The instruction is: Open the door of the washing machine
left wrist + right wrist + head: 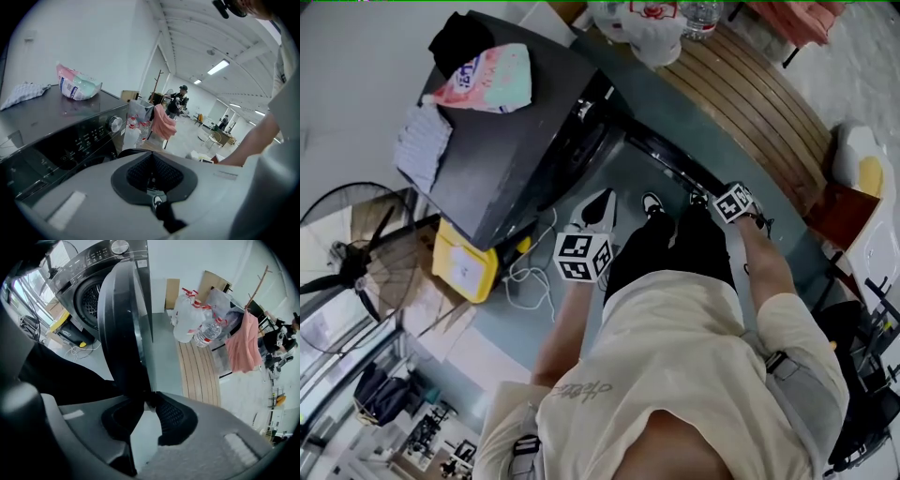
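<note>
Item, my right gripper (148,401): clamped on the open door (123,324) edge. Item, my left gripper (152,165): clenched, empty, near the washing machine (56,140).

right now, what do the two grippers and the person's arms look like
Both the left gripper and right gripper have smooth pale grey shells with black, mesh-textured fingers. Each carries a white cube with black square markers. The arms are bare below the short sleeves of a cream T-shirt.
</note>
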Tool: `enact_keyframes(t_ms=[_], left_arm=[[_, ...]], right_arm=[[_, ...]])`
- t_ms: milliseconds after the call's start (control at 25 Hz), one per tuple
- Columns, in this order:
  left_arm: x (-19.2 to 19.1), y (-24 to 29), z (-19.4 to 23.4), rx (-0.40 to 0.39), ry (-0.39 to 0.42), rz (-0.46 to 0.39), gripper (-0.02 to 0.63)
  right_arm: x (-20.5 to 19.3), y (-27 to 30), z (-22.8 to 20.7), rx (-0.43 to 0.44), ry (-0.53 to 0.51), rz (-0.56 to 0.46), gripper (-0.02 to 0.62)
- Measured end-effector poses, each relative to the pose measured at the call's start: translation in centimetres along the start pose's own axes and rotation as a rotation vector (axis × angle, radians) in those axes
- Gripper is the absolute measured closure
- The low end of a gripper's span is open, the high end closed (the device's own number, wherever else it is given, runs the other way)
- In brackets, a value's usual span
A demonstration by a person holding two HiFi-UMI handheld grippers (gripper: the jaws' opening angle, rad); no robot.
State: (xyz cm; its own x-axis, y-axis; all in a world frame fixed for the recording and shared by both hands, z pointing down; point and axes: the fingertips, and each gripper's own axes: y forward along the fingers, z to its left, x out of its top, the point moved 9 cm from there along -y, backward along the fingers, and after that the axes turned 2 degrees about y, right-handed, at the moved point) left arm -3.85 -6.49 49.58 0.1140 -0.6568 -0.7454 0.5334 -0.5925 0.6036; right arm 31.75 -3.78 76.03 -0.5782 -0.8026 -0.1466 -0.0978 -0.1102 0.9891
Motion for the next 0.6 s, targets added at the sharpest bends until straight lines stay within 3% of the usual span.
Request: enact_keyframes(t_ms=[160,360,600], left_arm=[[1.1,1.0,0.1,0.015,-0.005,0.008,0.59],[2.5,2.7,-0.4,0.09,-0.04,0.012,0.591],[4.8,5.9,-2.0,0.172,-0.168,-0.027,0.59]], right_arm=[[0.9,0.0,-3.1,-0.023,-0.033,0.011,0.509],[1.8,-0.1,-7.0,-0.034,-0.12,0.001,0.506],[4.1,0.1,-12.2,0.013,-0.228,-0.019,0.506]])
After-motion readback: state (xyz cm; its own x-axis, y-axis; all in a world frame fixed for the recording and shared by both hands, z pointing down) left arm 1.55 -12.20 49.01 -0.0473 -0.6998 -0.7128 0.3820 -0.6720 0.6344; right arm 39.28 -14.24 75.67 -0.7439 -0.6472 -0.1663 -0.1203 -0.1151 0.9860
